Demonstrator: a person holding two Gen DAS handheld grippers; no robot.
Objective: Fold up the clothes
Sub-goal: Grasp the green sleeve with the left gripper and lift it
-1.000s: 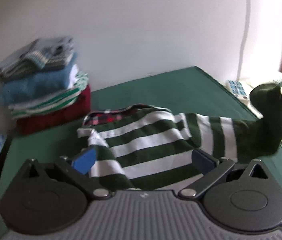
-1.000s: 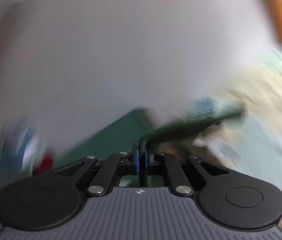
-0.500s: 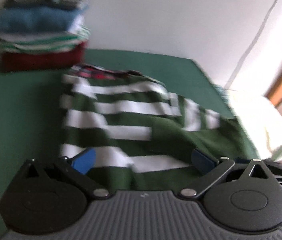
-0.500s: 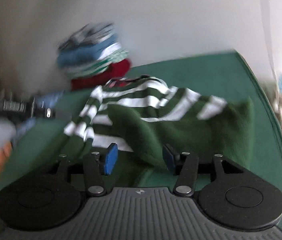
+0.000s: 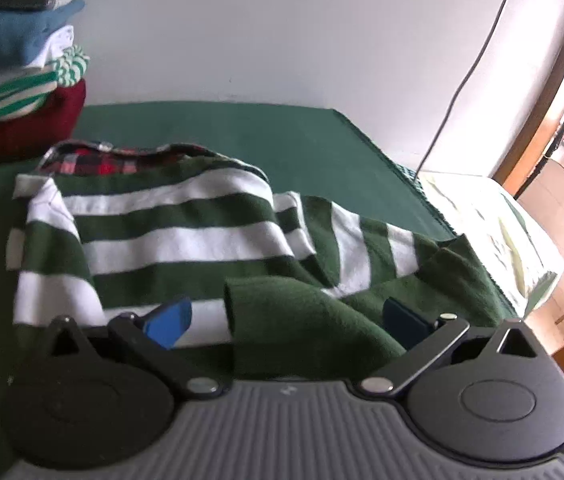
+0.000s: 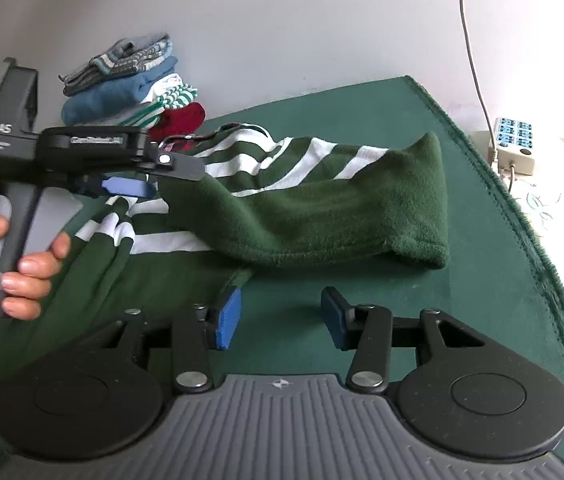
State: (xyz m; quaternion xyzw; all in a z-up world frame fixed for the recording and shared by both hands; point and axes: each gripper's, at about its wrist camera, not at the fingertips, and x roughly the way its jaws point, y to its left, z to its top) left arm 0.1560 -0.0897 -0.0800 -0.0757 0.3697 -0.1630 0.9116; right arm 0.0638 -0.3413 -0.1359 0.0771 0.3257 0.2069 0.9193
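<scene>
Both grippers read open on my feeds. Left gripper [image 5: 286, 318] has its jaws spread wide, with the sweater's [image 5: 185, 236] plain green sleeve end [image 5: 282, 316] lying between the blue pads but not pinched; from the right wrist view I see the same tool [image 6: 129, 188] side-on, held by a hand [image 6: 5, 256] on its grey handle, hovering over the sweater's left part, its tips just at the sleeve edge. Whether a pad touches the cloth I cannot tell. Right gripper [image 6: 279, 322] also has its jaws apart, nothing between them, sitting low over bare green cover [image 6: 402, 288] just in front of the sweater's near hem; its left pad [image 6: 229, 318] is close to the edge of the fabric, touching or not I cannot say. Green-and-white striped, the sweater [image 6: 282, 192] lies on the green-covered table, plaid collar [image 5: 101, 162] toward the wall, one sleeve folded across the body with its solid green cuff end pointing left. Behind it by the wall stands a stack [image 6: 129, 88] of folded clothes, red at the bottom, blue and grey above. A power strip [image 6: 514, 148] sits past the table's right edge, with a cable [image 6: 470, 40] running up the wall.
</scene>
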